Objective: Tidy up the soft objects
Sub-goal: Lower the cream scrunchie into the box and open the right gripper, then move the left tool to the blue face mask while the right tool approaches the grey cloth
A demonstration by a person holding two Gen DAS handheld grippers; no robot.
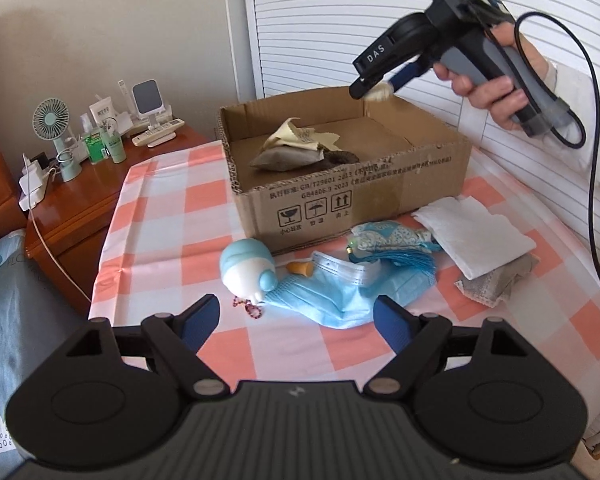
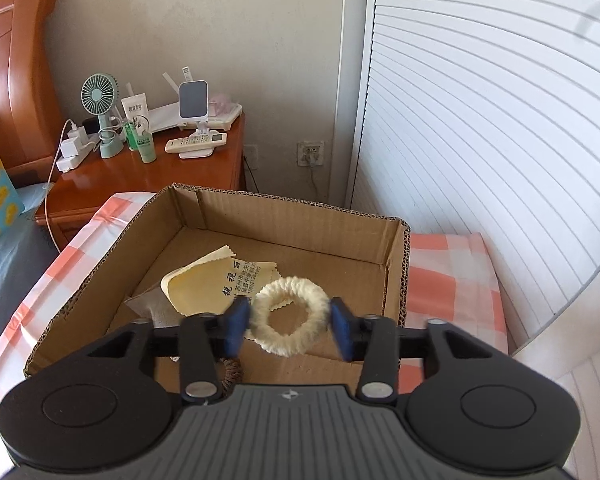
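An open cardboard box (image 1: 340, 196) stands on the checked table; it also shows in the right wrist view (image 2: 100, 264). Inside lie a yellow cloth (image 2: 204, 280), a grey pouch (image 1: 284, 158) and a brown scrunchie (image 1: 342, 157). My right gripper (image 2: 290, 322) hangs over the box with its jaws parted around a cream fluffy scrunchie (image 2: 288, 322), which looks loose between the pads; it also shows in the left wrist view (image 1: 378, 92). My left gripper (image 1: 296, 326) is open and empty above a blue face mask (image 1: 336, 296).
In front of the box lie a blue-white round toy (image 1: 248, 270), a patterned blue sachet with tassel (image 1: 392, 240), a white folded cloth (image 1: 476, 236) and a grey pouch (image 1: 496, 280). A wooden nightstand (image 1: 80, 200) with fan and bottles stands left. A louvered door (image 2: 480, 120) is right.
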